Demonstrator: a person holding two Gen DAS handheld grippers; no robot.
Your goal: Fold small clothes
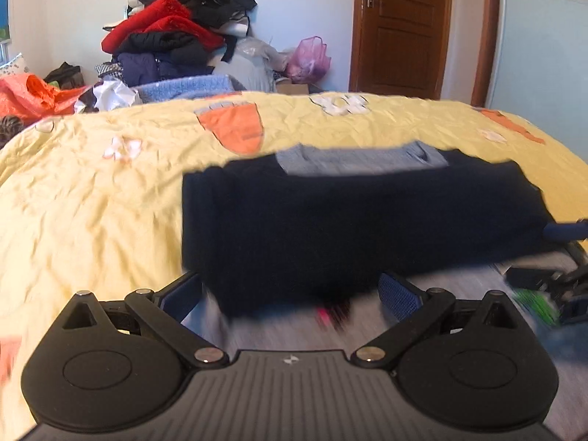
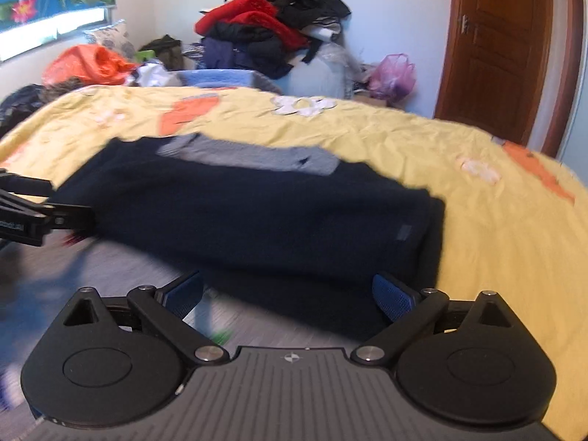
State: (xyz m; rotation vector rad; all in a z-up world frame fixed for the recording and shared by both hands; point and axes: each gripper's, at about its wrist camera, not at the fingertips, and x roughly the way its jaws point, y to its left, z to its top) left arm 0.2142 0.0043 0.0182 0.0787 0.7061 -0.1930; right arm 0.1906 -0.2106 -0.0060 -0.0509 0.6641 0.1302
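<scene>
Left gripper [image 1: 290,294]: jaws wide open, nothing between the pads. The near edge of the dark garment [image 1: 349,217] lies just ahead of them; contact cannot be told, the picture is smeared.

Right gripper [image 2: 288,294]: jaws equally wide, nothing held. Near edge of the same garment sits just ahead of the pads.

Garment: navy, lying flat on the bed [image 1: 92,191] as a compact rectangle, edges roughly straight, toward the near edge of the bed. A grey panel [image 2: 250,156] shows along its far edge, likely collar or lining. Judged folded, or nearly so; both jaws free fits a fold just set down.

Grey striped cloth [image 1: 286,330] lies at the near edge of the bed, under both grippers; blurred, so whether it is another piece to fold is unclear.

Left to do, as a judgement: possibly one more fold or a tidy-up, then the next piece.

Count:
- grippers: 2
- dark garment on bed: 1
- grey striped cloth: 1
- clothes heap [image 1: 176,33] past the far edge of the bed: 1, items not countable
- pink bag [image 1: 308,58]: 1
- door [image 1: 400,25]: 1
</scene>
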